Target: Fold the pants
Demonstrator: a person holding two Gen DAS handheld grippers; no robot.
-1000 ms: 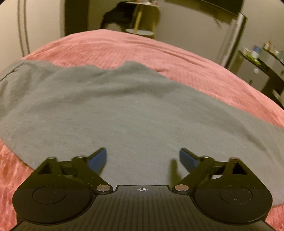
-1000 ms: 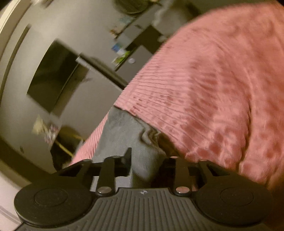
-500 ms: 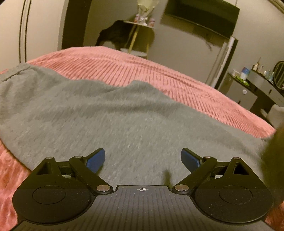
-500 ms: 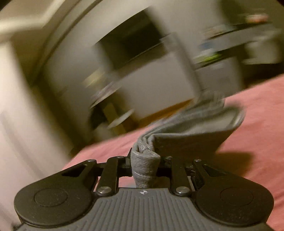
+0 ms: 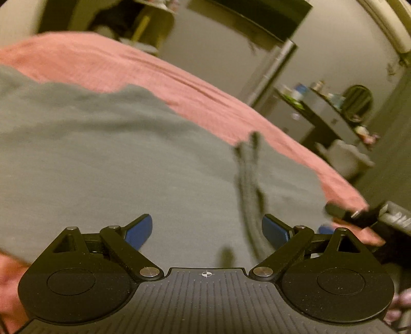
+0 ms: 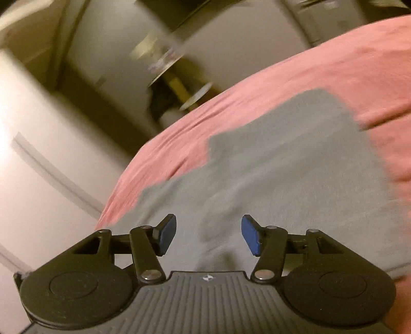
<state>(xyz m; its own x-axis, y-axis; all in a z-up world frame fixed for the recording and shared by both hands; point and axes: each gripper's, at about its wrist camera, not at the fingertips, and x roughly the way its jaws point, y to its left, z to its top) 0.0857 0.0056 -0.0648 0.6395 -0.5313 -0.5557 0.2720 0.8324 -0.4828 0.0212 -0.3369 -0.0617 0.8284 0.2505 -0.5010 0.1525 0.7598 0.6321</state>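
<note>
The grey pants [image 5: 108, 159] lie flat across the pink bedspread [image 5: 179, 82]. A dark, blurred ridge of cloth [image 5: 248, 190] runs across them on the right in the left wrist view. My left gripper [image 5: 207, 230] hovers low over the pants, open, with nothing between its blue pads [image 5: 140, 230]. In the right wrist view the pants [image 6: 282, 164] spread out ahead. My right gripper [image 6: 208, 235] is over them with its jaws opening and nothing between them. Part of the right gripper [image 5: 354, 214] shows at the right edge of the left wrist view.
The bed's far edge drops off toward a white wall and door [image 6: 38, 154]. A small round side table [image 6: 179, 84] stands beyond the bed. A dark counter with small items [image 5: 321, 102] and a wall-mounted screen [image 5: 257, 15] are at the right.
The right gripper, shut on a bunched end of the pants, swung across and let go; its jaws now stand apart over flat cloth. The left view tilted, and a cloth ridge appeared at its right.
</note>
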